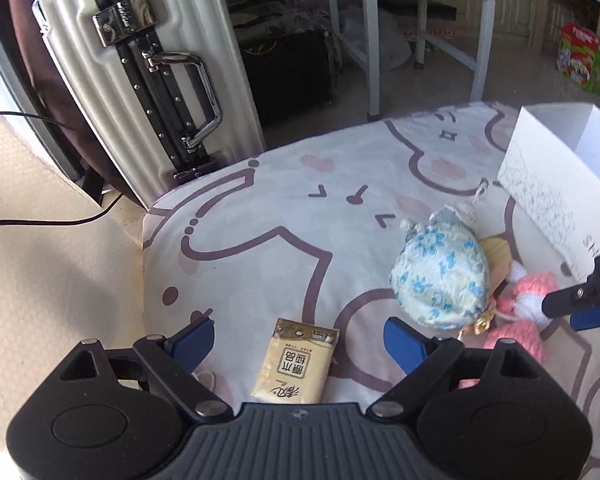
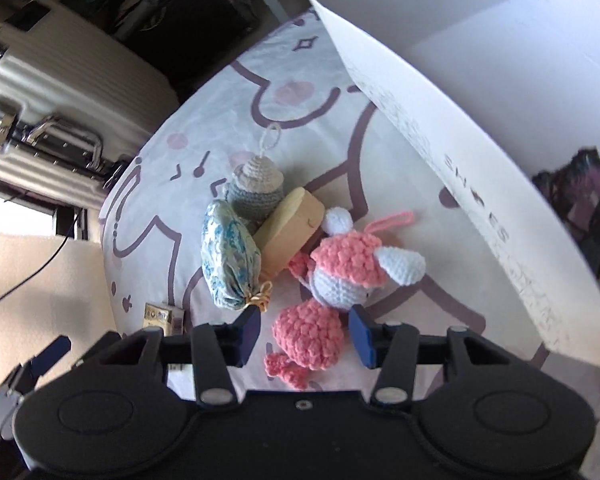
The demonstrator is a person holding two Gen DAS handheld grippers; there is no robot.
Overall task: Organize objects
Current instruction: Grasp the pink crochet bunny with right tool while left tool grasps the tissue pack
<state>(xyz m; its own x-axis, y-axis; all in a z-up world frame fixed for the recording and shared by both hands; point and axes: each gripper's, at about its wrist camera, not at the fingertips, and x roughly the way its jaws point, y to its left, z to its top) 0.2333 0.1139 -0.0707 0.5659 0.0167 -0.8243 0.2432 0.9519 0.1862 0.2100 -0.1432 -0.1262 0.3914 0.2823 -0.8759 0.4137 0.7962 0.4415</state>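
A beige tissue pack (image 1: 293,362) lies on the cartoon-print sheet (image 1: 260,248) between the wide-open fingers of my left gripper (image 1: 300,340). A blue floral pouch (image 1: 440,276), a grey crochet charm (image 2: 257,190), a tan block (image 2: 290,232) and a pink and white crochet doll (image 2: 340,276) lie clustered together. My right gripper (image 2: 306,330) is open, its fingers on either side of the doll's pink lower part, touching nothing that I can see. The right gripper's fingertips (image 1: 576,300) show at the right edge of the left wrist view.
A white open box (image 2: 460,128) stands right of the cluster, with a dark item (image 2: 584,208) inside. A silver suitcase (image 1: 140,80) stands upright beside the bed's far left corner. A black cable (image 1: 60,220) runs over the beige floor.
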